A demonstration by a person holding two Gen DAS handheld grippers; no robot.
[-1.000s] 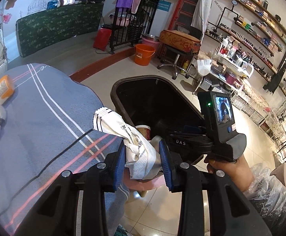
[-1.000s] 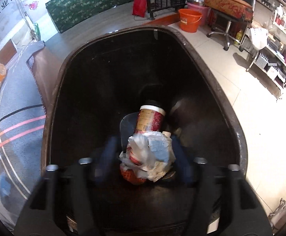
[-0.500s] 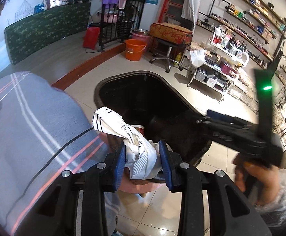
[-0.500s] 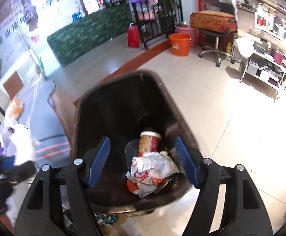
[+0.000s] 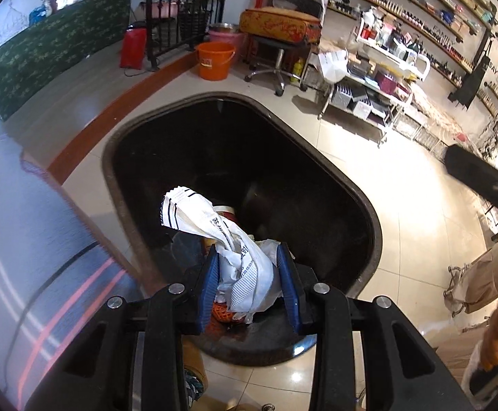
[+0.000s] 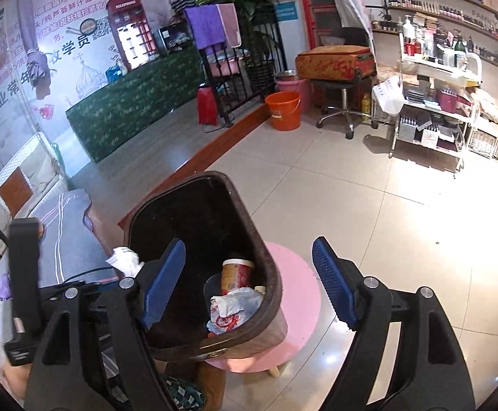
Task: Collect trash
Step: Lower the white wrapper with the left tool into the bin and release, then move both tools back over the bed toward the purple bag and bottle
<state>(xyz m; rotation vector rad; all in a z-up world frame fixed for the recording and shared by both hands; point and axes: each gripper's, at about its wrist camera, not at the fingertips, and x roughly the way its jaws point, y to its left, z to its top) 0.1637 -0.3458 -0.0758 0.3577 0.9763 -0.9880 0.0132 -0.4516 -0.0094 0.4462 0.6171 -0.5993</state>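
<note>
- Wrapper (image 5: pixel 238 257), white and crumpled with dark printed stripes, pinched between the blue pads (image 5: pixel 210 286) of the left gripper (image 5: pixel 249 284); jaws closed on its lower half, upper end sticking up and leftward past the fingertips.
- Held over the open mouth of the dark trash bin (image 5: pixel 369 212), near its closer rim, above rubbish already lying inside.
- Inside the bin, from the right wrist view: upright red-and-cream paper cup (image 6: pixel 237 273), and a crumpled white plastic bag with red print (image 6: pixel 232 308) just in front of it, touching its base.
- Right gripper (image 6: pixel 249 281) spread wide with nothing between its blue pads (image 6: pixel 334 291); left pad over the bin's opening, right pad out past the bin's rim, over a pink round stool (image 6: pixel 300 294).
- Bin resting on that pink stool, tilted slightly.
- Same wrapper seen from the right wrist view as a small white tuft (image 6: pixel 124 258) at the bin's left rim, beside the black body of the left gripper.
- Grey striped cloth surface (image 5: pixel 26 257) just left of the bin.
- Further back on the tiled floor: orange bucket (image 5: pixel 214 60), swivel stool bearing a patterned suitcase (image 5: pixel 279 25), white trolley of small goods (image 5: pixel 379 78).
</note>
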